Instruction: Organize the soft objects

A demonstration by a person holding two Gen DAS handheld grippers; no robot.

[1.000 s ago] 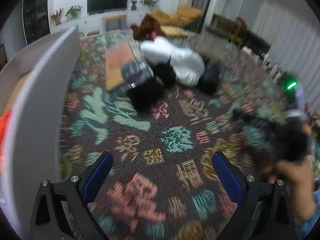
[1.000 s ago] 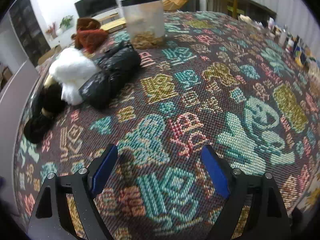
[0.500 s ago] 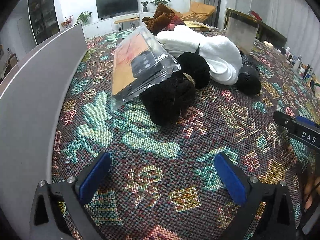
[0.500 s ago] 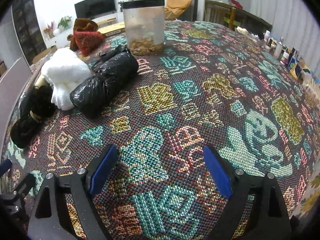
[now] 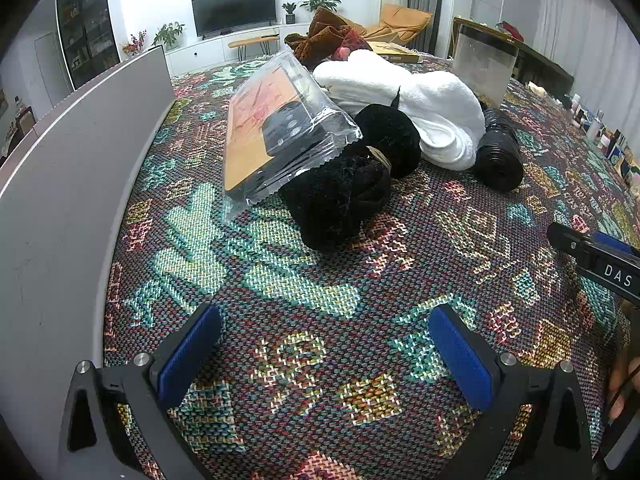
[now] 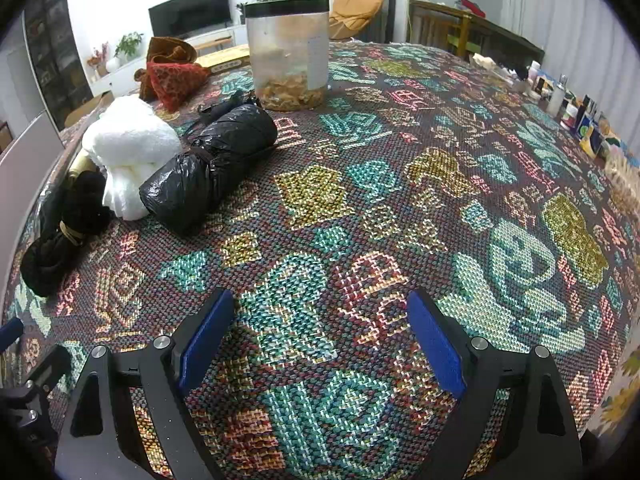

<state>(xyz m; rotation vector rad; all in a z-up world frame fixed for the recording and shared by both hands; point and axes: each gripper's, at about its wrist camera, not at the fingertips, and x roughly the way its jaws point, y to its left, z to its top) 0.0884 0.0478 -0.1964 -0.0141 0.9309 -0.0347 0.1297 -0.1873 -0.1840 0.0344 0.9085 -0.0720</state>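
Both grippers' fingers (image 5: pixel 188 352) spread, empty

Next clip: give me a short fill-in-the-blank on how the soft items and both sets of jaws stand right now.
1. The clear plastic packet leans on the fuzzy bundle whose colour is ____.
2. The rolled black plastic bag lies right beside the fluffy ____ towel.
3. The jaws of the left gripper stand ____, with nothing between them.
4. The lid of the clear jar is ____ in colour.

Missing words: black; white; open; black
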